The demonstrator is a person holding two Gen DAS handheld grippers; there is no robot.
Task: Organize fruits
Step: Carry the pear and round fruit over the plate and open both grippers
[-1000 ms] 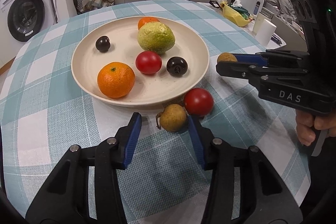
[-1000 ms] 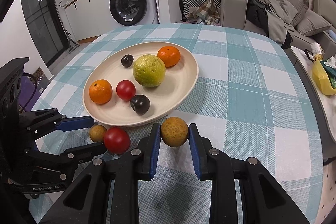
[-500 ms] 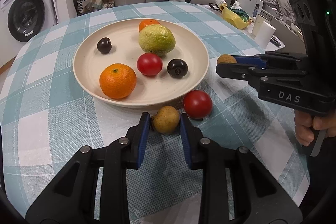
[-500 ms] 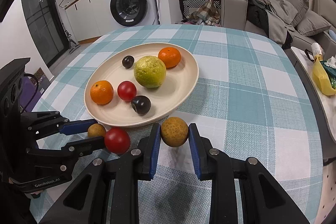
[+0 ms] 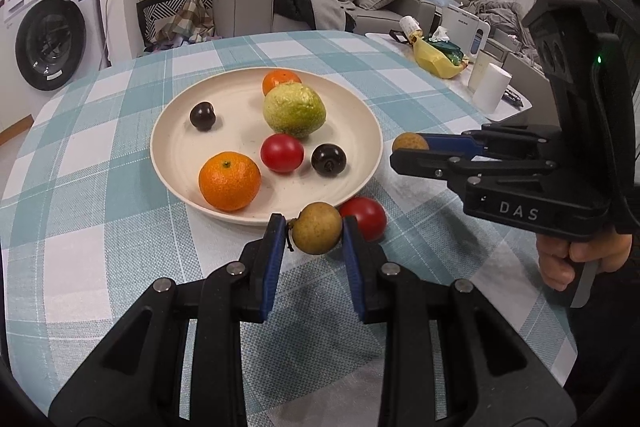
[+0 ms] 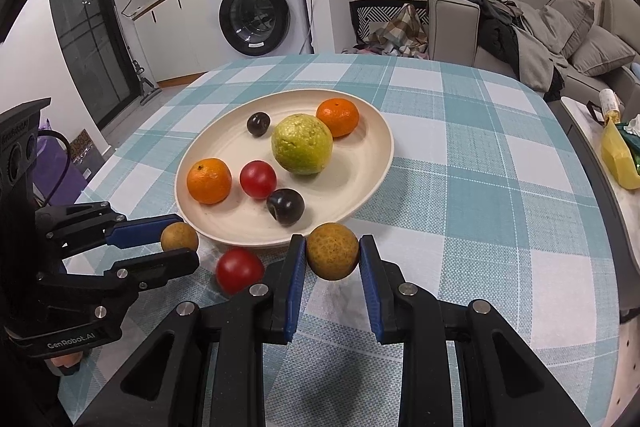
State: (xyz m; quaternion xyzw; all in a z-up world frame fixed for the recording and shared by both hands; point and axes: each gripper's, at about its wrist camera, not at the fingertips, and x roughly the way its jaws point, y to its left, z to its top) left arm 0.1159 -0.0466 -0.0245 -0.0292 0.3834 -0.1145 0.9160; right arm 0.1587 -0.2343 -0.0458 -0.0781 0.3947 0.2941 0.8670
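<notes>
Left wrist view: left gripper has now clamped the small brown pear, lifting it; right gripper still pinches its brown fruit.

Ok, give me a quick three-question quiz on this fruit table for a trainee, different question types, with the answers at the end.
1. True or false: the left gripper grips a brown fruit.
2. How many fruits lie on the plate? A) four B) six C) eight
3. Fill in: the fruit lying loose on the tablecloth by the plate is a red ____.

Key: 1 true. 2 B. 3 tomato. The right gripper also grips a brown fruit.
</notes>
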